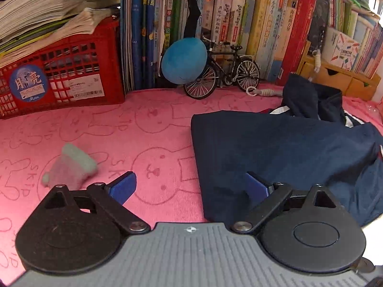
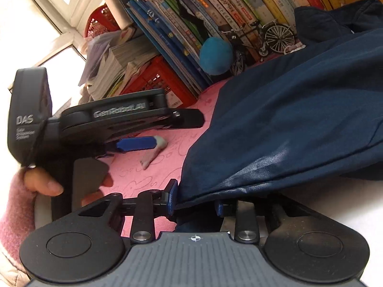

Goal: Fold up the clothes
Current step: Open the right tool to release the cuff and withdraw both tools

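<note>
On a pink mat (image 1: 148, 129), the navy garment (image 1: 287, 148) lay w/ its near hem running left-right; right gripper (image 2: 196, 203) was clamped on that hem, while left gripper (image 1: 191, 186), jaws apart & empty, straddled the garment's left edge.
</note>
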### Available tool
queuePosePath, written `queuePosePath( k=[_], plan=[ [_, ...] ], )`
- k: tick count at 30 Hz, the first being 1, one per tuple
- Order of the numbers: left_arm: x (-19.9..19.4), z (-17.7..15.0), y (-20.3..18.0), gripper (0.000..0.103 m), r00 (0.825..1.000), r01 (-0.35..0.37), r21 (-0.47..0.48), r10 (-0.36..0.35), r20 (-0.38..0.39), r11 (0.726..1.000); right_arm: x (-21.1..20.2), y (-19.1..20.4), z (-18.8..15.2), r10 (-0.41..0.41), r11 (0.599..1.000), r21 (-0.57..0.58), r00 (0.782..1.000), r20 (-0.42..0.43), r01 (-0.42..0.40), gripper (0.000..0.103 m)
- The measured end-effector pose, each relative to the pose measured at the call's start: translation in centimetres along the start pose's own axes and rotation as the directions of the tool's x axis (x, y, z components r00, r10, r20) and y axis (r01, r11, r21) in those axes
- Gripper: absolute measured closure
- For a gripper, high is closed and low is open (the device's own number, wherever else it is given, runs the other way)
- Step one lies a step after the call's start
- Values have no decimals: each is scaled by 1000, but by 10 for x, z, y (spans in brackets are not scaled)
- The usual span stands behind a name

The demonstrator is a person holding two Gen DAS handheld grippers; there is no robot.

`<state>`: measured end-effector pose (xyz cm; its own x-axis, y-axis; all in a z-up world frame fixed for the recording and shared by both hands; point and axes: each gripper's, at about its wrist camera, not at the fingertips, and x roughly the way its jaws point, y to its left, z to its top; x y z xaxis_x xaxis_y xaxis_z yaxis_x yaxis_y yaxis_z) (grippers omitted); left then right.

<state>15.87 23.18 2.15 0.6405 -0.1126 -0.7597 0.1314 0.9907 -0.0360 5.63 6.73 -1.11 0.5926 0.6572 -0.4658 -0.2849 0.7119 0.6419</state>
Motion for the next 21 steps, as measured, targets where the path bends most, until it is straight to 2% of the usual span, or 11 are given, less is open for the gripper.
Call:
queuePosePath(
  k=[1,2,4,5,10,13,14,16,18,20,21],
  plan=[
    [7,2,-1,35,1000,-10,-1,10,-6,1000,1,-2,1,-2,1000,13,1000,-4,2,84],
    [14,4,-2,49,1000,-20,-1,20,-11,1000,2,-3,1,1,1000,24,1000,-8,-1,86],
    [26,9,-3,55,999,-44,3,44,-13,999,4,-6,2,7,999,34,1000,-24,-6,93],
    [30,12,-3,58,998,-61,10,61,-5,998,5,-5,3,6,1000,29,1000,-28,-5,94],
    [45,27,-7,57,980,-198,53,196,39,979,7,3,1,-18,1000,-18,999,-31,17,95],
    [45,31,-12,63,938,-343,62,338,79,937,8,8,0,-25,998,-53,999,-37,23,95],
    [38,29,-13,63,933,-350,50,343,112,935,9,9,0,-28,998,-61,999,-39,25,95],
    [11,22,-15,62,943,-269,35,257,210,962,8,9,0,-28,998,-64,999,-43,25,95],
    [-14,12,-24,59,952,-182,92,152,265,979,9,6,2,-3,999,-39,999,-51,1,95],
    [-30,0,-39,48,954,-155,216,89,285,964,11,2,4,40,999,-5,997,-66,-41,91],
    [-32,-6,-46,46,954,-168,282,84,287,945,12,2,5,79,997,-3,993,-84,-80,84]
  ],
)
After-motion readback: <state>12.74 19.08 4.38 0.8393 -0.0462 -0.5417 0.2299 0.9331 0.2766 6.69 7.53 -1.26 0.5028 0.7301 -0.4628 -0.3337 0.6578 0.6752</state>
